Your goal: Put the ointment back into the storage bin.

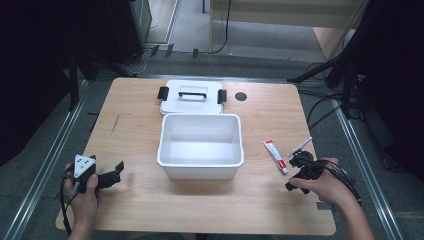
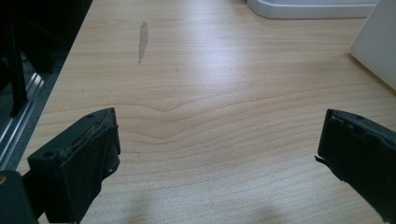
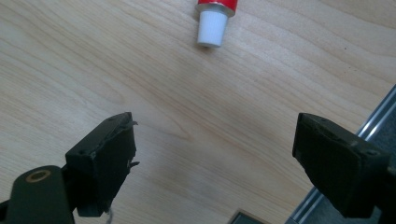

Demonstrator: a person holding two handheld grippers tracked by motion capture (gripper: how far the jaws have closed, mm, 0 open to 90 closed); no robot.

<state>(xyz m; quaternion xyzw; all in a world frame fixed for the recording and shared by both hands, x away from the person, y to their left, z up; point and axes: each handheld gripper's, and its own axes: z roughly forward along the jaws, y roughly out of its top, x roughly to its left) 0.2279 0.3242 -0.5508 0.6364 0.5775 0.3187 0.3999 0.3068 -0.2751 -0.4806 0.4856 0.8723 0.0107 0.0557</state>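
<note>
Right now your left claw [image 1: 116,171] hangs low over the pale wood-grain bench [image 1: 135,125], spread wide with nothing between its jaws; in the left gripper view the two black jaws stand far apart over bare wood, with a grey smear [image 2: 143,41] on the bench surface farther ahead. Your left hand [image 1: 82,192] grips it near the bench's front left corner, well apart from the open white rectangular plastic box [image 1: 200,146] at the middle of the bench. Behind that box, just touching it, lies the flat white lid with a handle and black side clips [image 1: 192,95].

Your right claw [image 1: 296,161] is also spread wide and holds nothing. In the right gripper view its jaws bracket bare wood, and the white cap of the red-and-white tube [image 3: 212,21] lies just ahead of them, not touching. From the high view, that tube [image 1: 275,156] lies right of the box, beside a thin white stick-like item [image 1: 300,147].
</note>
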